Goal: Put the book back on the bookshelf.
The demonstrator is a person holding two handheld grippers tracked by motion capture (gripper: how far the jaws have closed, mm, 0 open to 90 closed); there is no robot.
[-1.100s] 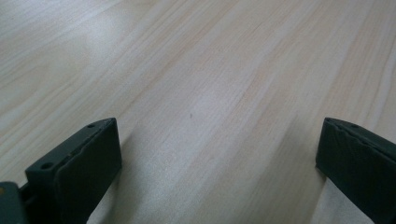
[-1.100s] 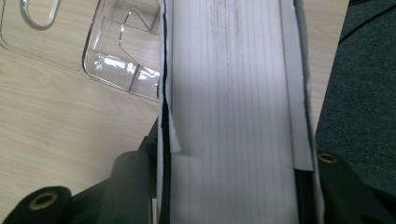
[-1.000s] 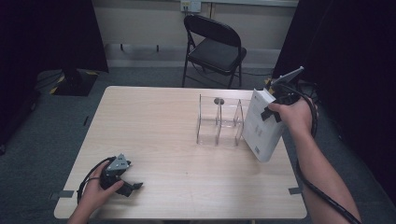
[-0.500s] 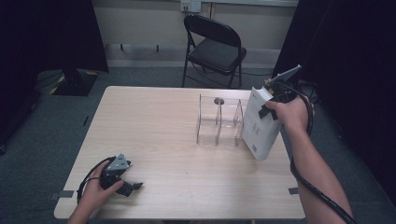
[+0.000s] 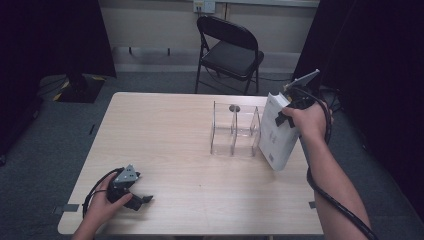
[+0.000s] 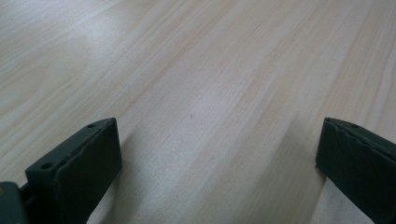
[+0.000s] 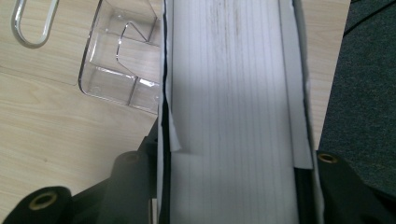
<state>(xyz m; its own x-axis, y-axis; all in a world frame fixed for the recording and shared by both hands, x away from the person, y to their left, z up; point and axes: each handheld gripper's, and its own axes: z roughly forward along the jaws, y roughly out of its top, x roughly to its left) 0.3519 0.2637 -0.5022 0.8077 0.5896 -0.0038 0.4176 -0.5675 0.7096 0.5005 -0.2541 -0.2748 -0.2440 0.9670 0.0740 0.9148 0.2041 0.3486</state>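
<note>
In the right gripper view, fingers (image 7: 135, 186) pinching the white book (image 7: 233, 93) hide its covers.

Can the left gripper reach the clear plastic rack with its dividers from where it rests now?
Probably yes. The left gripper rests open at the near left of the wooden table, with bare tabletop between it and the clear plastic rack, though it needs a long stretch.
</note>
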